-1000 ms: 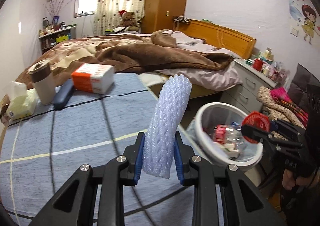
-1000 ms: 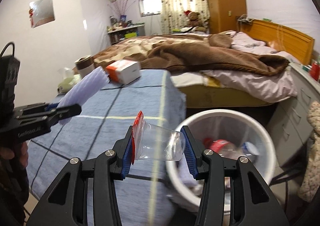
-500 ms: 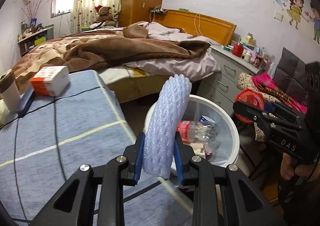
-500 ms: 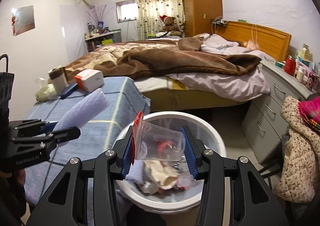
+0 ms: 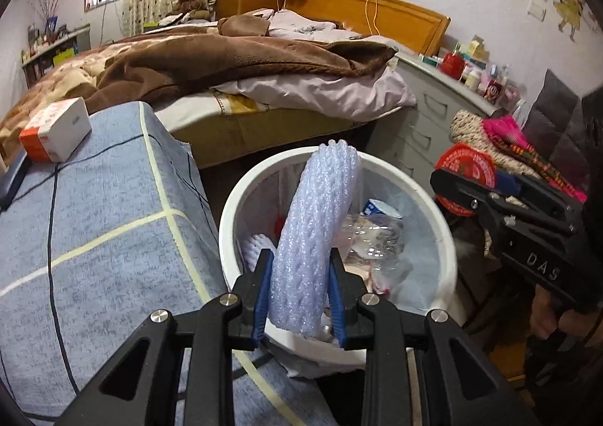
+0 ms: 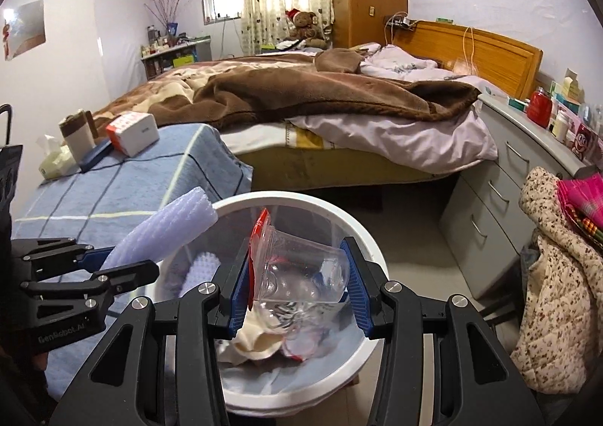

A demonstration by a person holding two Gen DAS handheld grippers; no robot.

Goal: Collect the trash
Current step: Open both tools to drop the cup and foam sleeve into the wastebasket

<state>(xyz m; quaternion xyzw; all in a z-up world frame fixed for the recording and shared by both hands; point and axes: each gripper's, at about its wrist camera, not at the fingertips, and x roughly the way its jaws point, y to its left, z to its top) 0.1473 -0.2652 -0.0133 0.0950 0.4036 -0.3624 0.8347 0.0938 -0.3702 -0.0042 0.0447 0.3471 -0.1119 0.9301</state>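
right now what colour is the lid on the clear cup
Red; the lid on the cup shows best in the right wrist view.

A: What are you holding on the left?

B: You've got a pale lilac foam net sleeve (image 5: 316, 237), knobbly, standing upright and slightly bowed, its top over the white trash bin (image 5: 241, 207).

A: And your right?

B: Your clear plastic cup (image 6: 301, 271) with the red lid (image 6: 258, 234) lies on its side, lid end to the left, above the bin's opening.

A: The bin?

B: It's round, lined with a thin bag, sits on the floor beside the blue cloth, already holding crumpled clear plastic, tissue and another foam piece.
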